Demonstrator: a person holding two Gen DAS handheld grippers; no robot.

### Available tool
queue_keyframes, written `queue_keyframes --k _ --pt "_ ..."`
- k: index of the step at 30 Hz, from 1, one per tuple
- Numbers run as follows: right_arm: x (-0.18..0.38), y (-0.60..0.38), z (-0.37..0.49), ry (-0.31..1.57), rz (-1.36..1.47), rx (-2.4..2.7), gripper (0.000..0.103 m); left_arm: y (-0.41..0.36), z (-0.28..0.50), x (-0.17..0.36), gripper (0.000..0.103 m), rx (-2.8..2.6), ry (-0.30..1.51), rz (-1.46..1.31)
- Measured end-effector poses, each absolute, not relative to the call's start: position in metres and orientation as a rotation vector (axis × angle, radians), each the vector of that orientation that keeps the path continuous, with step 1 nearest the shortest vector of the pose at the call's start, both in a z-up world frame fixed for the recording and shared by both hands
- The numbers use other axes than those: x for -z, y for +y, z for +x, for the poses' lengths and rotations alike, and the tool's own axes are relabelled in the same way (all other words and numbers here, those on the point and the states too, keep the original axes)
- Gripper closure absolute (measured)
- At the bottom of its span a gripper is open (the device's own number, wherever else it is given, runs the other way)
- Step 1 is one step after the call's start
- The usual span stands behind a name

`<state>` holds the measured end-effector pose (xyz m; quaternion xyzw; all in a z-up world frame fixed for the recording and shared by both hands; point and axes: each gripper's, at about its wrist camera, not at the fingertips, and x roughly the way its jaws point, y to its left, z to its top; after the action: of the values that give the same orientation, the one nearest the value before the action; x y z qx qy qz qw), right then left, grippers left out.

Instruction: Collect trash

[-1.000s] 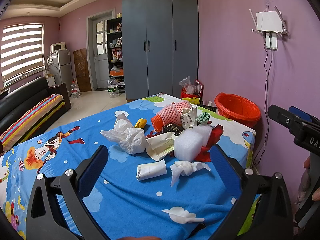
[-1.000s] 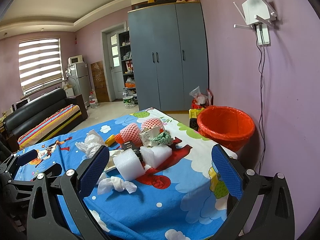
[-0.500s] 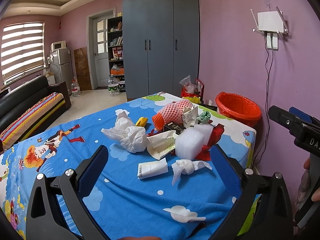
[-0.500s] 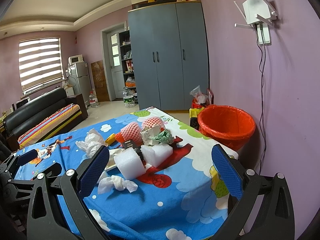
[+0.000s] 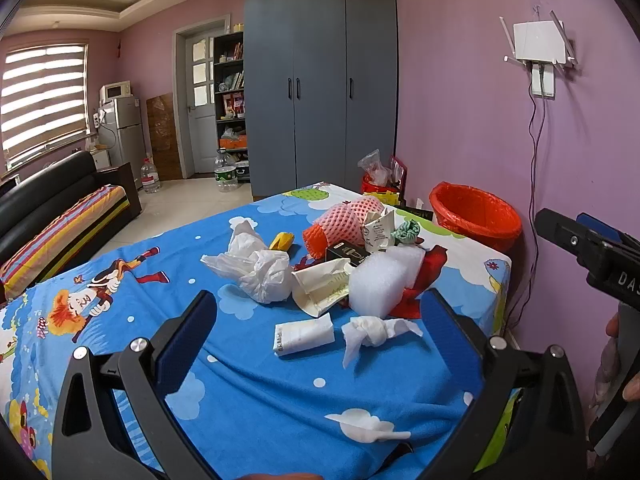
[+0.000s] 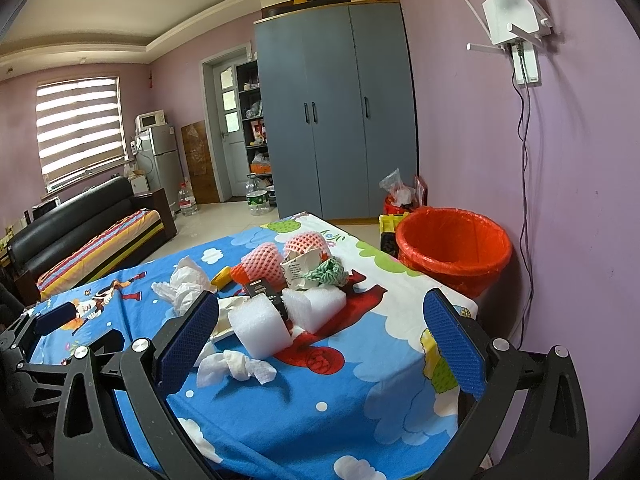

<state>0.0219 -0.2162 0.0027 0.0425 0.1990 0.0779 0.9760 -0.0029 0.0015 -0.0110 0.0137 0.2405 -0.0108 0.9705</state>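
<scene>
Trash lies on the blue cartoon tablecloth (image 5: 260,392): a twisted white tissue (image 5: 374,332) (image 6: 236,366), a small white packet (image 5: 304,334), white foam pieces (image 5: 380,280) (image 6: 260,326), crumpled white plastic (image 5: 256,268), a torn paper carton (image 5: 324,284), pink foam netting (image 5: 346,220) (image 6: 280,254) and a black box (image 5: 348,254). A red-lined bin (image 5: 476,216) (image 6: 454,246) stands past the table's right edge. My left gripper (image 5: 316,340) is open and empty, just short of the packet and tissue. My right gripper (image 6: 320,340) is open and empty, above the table's near right part.
A grey-blue wardrobe (image 5: 320,88) stands behind the table. A black sofa (image 5: 48,216) runs along the left wall. The purple wall (image 6: 560,200) with a hanging cable is close on the right. Bags (image 6: 400,196) sit on the floor behind the bin.
Both grippers have drifted very slightly; the scene shifts a little in the left wrist view. Nothing was taken hold of or moved.
</scene>
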Motion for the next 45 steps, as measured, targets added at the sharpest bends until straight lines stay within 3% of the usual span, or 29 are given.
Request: queue_keyframes --k 45 --pt "0.0036 -0.2131 0.0220 0.411 0.104 -0.171 0.007 -0.0020 -0.0034 0.0060 0.005 0.008 0.460 0.041"
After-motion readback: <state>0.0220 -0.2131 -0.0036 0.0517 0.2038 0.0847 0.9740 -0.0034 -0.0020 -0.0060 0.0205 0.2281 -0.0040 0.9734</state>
